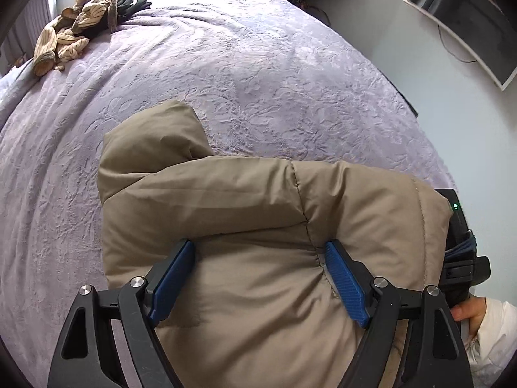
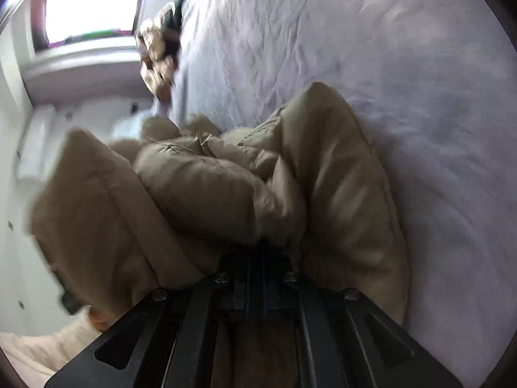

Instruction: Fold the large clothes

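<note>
Looking through the left wrist, I see my left gripper [image 1: 260,260] spread wide, pads pressing the tan puffer jacket [image 1: 245,200] on the lilac bedspread [image 1: 226,64]. Right wrist, blurred: my right gripper [image 2: 255,255] is clamped together on jacket fabric.

A plain tan jacket [image 1: 245,213] lies on a lilac bedspread [image 1: 258,64] embossed with flowers; the striped beige clothes [image 1: 74,32] sit beyond.
</note>
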`<action>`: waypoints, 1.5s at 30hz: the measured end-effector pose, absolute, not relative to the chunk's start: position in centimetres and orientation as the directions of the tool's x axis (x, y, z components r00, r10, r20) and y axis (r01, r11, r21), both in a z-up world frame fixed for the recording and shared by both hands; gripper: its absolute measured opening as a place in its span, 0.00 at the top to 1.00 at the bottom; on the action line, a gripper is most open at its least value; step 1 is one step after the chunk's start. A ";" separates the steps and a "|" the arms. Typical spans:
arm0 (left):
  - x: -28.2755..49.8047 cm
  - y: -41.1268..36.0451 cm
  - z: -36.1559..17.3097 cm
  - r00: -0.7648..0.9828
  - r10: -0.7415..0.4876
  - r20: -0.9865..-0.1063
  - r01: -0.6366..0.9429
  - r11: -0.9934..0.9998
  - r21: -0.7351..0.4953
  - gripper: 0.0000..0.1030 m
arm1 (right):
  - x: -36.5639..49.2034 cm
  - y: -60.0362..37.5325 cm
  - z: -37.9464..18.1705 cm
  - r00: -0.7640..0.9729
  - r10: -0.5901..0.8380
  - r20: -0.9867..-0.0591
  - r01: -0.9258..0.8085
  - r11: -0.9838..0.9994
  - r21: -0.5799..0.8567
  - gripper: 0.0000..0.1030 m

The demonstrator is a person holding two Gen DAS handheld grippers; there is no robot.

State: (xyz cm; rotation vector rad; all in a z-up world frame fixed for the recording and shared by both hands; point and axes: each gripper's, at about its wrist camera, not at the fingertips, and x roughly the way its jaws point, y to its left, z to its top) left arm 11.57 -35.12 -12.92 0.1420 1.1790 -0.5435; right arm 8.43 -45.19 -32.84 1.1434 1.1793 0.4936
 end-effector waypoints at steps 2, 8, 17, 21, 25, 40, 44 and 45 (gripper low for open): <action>11.4 -36.0 -13.1 0.278 -0.307 -0.910 0.479 0.866 -0.146 0.20 | 9.4 -44.4 -34.2 0.351 0.825 -0.444 0.263 0.368 0.892 1.00; 10.3 -38.1 -13.6 0.319 -0.212 -0.924 0.502 0.864 -0.024 0.20 | 8.2 -45.3 -35.3 0.367 0.822 -0.436 0.317 0.330 0.889 1.00; 10.0 -38.2 -13.7 0.329 -0.198 -0.924 0.502 0.865 -0.006 0.20 | 4.5 -49.2 -32.5 0.375 0.805 -0.460 0.372 0.324 0.870 0.91; 10.0 -38.1 -13.8 0.332 -0.196 -0.923 0.502 0.865 -0.003 0.20 | 3.8 -50.1 -30.8 0.424 0.783 -0.456 0.383 0.301 0.873 0.71; 10.0 -38.1 -13.7 0.334 -0.195 -0.922 0.501 0.865 -0.002 0.20 | 1.2 -51.7 -28.4 0.492 0.734 -0.469 0.371 0.310 0.875 0.59; 9.5 -38.7 -13.7 0.349 -0.161 -0.923 0.506 0.862 0.041 0.20 | 1.9 -44.4 -25.1 0.325 0.491 -0.808 0.288 0.763 0.579 0.74; 9.6 -38.6 -13.9 0.351 -0.159 -0.923 0.496 0.867 0.040 0.20 | 1.5 -45.4 -24.5 0.335 0.512 -0.791 0.302 0.737 0.605 0.57; 9.6 -38.6 -13.9 0.351 -0.158 -0.923 0.496 0.867 0.040 0.20 | 1.4 -45.4 -24.0 0.338 0.512 -0.790 0.288 0.743 0.605 0.48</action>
